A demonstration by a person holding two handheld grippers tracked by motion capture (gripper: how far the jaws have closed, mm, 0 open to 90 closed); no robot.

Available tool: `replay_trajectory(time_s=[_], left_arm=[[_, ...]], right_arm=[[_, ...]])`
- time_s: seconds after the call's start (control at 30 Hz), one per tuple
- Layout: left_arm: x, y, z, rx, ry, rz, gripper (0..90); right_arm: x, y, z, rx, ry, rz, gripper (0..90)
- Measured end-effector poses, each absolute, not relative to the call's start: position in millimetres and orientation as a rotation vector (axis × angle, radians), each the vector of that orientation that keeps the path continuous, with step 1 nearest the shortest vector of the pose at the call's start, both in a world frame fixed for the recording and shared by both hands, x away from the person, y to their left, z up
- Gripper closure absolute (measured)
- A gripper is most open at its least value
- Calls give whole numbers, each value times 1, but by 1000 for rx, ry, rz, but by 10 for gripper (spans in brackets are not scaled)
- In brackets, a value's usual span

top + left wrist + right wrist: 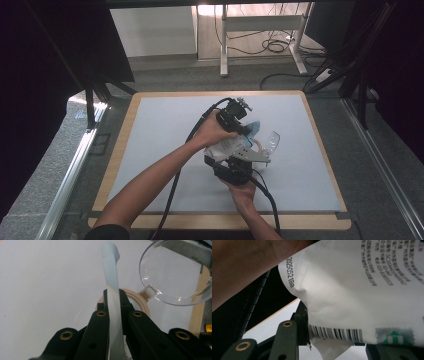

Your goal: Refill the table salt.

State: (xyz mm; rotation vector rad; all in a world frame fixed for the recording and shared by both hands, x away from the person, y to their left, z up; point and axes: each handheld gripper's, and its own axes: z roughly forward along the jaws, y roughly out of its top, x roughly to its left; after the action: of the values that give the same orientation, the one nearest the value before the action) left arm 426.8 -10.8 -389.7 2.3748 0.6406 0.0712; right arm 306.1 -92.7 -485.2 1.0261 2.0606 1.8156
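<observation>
Packet (231,146): being held up over the middle of the table (165,130), above the clear-lidded container (267,142), likely for pouring.
Left gripper (113,298): clenching the packet's top edge, steadying it.
Right gripper (329,337): gripping the barcoded lower end, supporting it.

The pale grey desk (160,130) lies bare to the left, front and far side of the two hands, so a hand-held gripper can pass freely there. Just right of centre, the white printed plastic pouch (231,146), the clear round plastic lid (270,141) and the beige ring-shaped container rim (140,301) crowd together and block the way.
</observation>
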Motion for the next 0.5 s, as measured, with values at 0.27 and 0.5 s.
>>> replay_trajectory(time_s=[0.27, 0.5], left_arm=[[426, -11, -389, 2373, 645, 71, 900], [427, -11, -390, 2371, 645, 71, 900]], right_arm=[[306, -93, -485, 1020, 2059, 1814, 602], [306, -93, -485, 1020, 2060, 1814, 603]])
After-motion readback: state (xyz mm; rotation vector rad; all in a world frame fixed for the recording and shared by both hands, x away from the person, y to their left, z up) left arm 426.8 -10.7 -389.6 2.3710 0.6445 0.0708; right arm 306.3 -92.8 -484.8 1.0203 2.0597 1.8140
